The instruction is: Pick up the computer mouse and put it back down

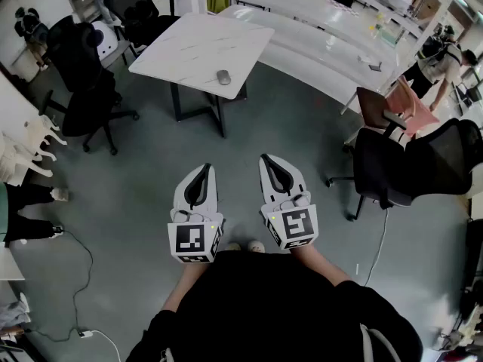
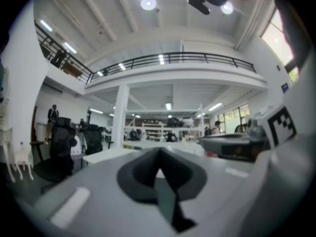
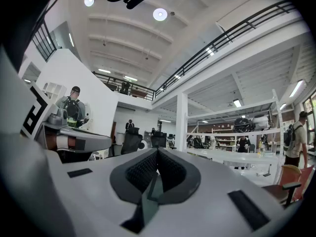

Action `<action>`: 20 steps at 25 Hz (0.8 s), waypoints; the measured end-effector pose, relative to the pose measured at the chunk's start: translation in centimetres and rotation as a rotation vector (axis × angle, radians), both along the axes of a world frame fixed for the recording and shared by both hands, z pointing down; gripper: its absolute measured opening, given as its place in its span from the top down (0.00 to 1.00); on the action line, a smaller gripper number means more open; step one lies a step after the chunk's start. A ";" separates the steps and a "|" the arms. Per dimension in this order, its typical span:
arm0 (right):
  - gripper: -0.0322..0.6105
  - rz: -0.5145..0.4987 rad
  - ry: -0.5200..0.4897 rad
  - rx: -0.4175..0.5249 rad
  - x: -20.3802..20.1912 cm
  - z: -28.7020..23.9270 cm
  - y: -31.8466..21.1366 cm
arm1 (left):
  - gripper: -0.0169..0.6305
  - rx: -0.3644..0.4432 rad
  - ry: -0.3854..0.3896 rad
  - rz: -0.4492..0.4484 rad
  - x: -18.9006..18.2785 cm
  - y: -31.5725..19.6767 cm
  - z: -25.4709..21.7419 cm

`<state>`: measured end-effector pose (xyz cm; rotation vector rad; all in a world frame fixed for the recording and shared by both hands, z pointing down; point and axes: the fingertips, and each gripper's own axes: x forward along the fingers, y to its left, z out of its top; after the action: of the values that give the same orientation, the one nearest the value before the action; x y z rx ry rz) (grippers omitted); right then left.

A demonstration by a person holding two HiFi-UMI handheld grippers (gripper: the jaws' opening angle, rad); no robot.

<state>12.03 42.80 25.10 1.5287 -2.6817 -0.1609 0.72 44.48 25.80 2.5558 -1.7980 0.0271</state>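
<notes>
A grey computer mouse (image 1: 223,77) lies near the front edge of a white marble-patterned table (image 1: 189,47), far ahead of both grippers. My left gripper (image 1: 207,167) and right gripper (image 1: 266,157) are held level side by side over the grey floor, well short of the table. In the left gripper view the left gripper (image 2: 159,154) has its jaws meeting at the tip with nothing between them. The right gripper (image 3: 158,152) looks the same in the right gripper view, shut and holding nothing. The mouse is not discernible in either gripper view.
Black office chairs stand at the left (image 1: 87,74) and right (image 1: 407,168), a brown chair (image 1: 377,108) beside long white tables (image 1: 317,44). A cable (image 1: 75,277) trails on the floor at the left. People stand at the left edge (image 1: 30,202) and far right (image 1: 441,62).
</notes>
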 end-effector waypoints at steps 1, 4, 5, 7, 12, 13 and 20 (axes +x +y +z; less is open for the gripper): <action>0.92 0.002 0.001 0.001 -0.1 0.0 0.0 | 0.96 0.001 0.001 0.004 -0.1 0.0 0.0; 0.92 0.013 -0.004 0.004 -0.5 -0.1 -0.1 | 0.96 0.005 0.004 0.018 -0.4 -0.1 0.0; 0.92 0.018 -0.009 0.004 -0.6 -0.1 -0.1 | 0.96 0.007 0.005 0.025 -0.5 -0.1 0.1; 0.92 0.029 -0.017 0.006 -0.8 0.1 -0.1 | 0.96 0.009 0.006 0.040 -0.6 -0.2 0.2; 0.92 0.052 -0.028 0.009 -1.0 0.4 -0.1 | 0.96 0.006 0.009 0.062 -1.0 -0.1 0.5; 0.92 0.053 -0.030 0.008 -1.1 0.5 -0.1 | 0.96 0.003 0.012 0.063 -1.3 -0.1 0.6; 0.92 0.043 -0.025 -0.022 -2.0 1.5 -1.2 | 0.96 -0.015 0.021 0.063 -2.2 -1.2 1.4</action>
<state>10.06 41.65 26.56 1.5910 -2.6576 -0.1106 -1.46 43.32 27.20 2.5914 -1.7037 0.0140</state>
